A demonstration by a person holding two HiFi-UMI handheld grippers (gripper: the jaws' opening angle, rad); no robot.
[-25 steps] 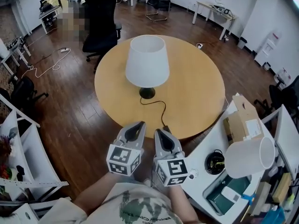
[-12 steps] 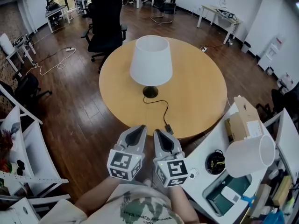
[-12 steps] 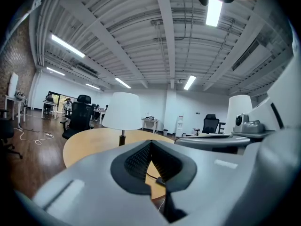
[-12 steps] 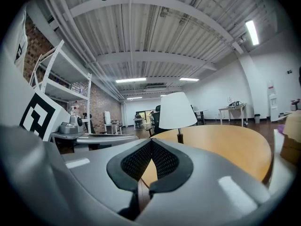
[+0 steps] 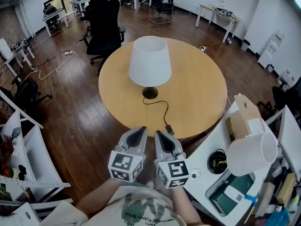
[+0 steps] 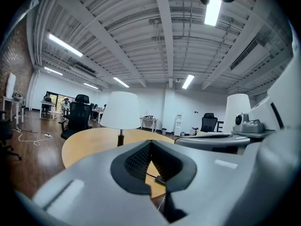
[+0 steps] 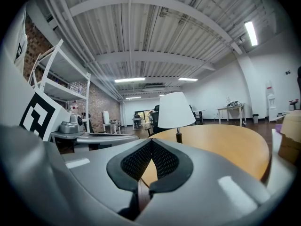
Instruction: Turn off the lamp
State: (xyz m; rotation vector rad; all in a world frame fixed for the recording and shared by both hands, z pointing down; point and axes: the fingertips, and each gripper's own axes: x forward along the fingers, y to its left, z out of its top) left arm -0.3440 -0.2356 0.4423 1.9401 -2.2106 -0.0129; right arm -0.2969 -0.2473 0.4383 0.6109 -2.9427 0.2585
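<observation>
Jaws, left gripper [image 5: 140,127]: closed, tips together, nothing between.
Jaws, right gripper [image 5: 159,133]: closed as well, empty.
Grippers: side by side, just off near edge of bench [image 5: 197,93].
Lamp [image 5: 149,62]: upright around middle of round wooden bench, well apart from both grippers.
Cord [image 5: 163,108]: from lamp base toward near edge.

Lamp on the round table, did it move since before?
No. The lamp base sits at the same spot on the round table; only the head view shifted.
</observation>
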